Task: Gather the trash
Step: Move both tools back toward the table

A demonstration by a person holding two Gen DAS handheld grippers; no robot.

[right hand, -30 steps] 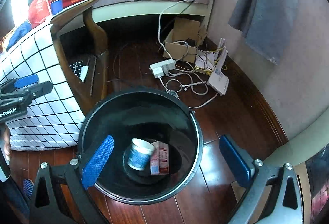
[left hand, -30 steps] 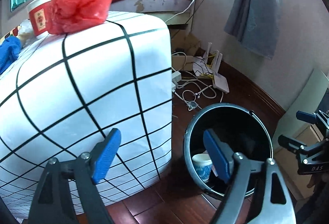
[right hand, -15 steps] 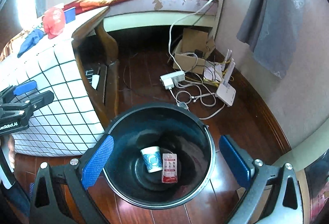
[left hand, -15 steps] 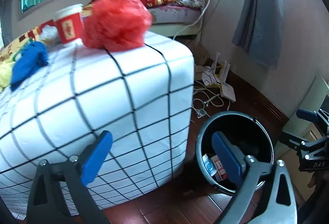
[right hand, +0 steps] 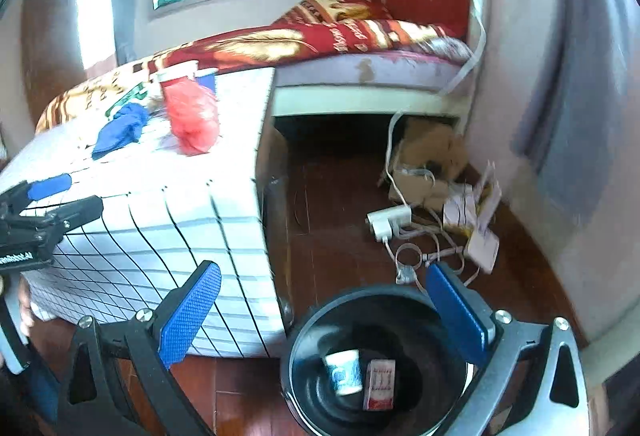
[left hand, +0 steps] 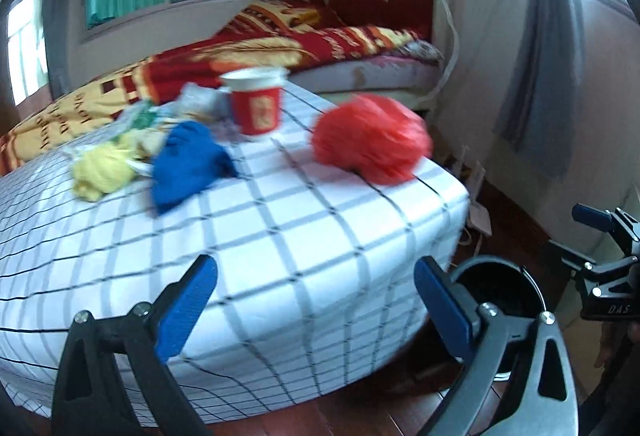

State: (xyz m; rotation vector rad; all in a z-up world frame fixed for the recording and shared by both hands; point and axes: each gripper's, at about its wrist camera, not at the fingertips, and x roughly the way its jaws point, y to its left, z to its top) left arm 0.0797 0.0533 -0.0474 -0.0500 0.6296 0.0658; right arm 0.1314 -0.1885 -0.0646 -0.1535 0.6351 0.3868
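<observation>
A red plastic bag (left hand: 370,138) lies near the right corner of the checked table (left hand: 280,236), with a red paper cup (left hand: 258,104), a blue cloth (left hand: 188,164), a yellow wad (left hand: 102,172) and wrappers (left hand: 192,102) behind it. My left gripper (left hand: 316,300) is open and empty above the table's near edge. The black bin (right hand: 376,364) stands on the floor right of the table, holding a paper cup (right hand: 344,372) and a small carton (right hand: 380,384). My right gripper (right hand: 324,312) is open and empty above the bin. The red bag also shows in the right wrist view (right hand: 192,116).
A bed (left hand: 320,48) with a red and yellow blanket stands behind the table. A power strip (right hand: 390,222), cables, a router (right hand: 482,244) and a cardboard box (right hand: 432,152) lie on the wooden floor by the wall. A grey curtain (left hand: 548,56) hangs at the right.
Both grippers have risen and tilted up. My left one now looks over the tabletop instead of at its side. The bin has dropped lower in both views.
</observation>
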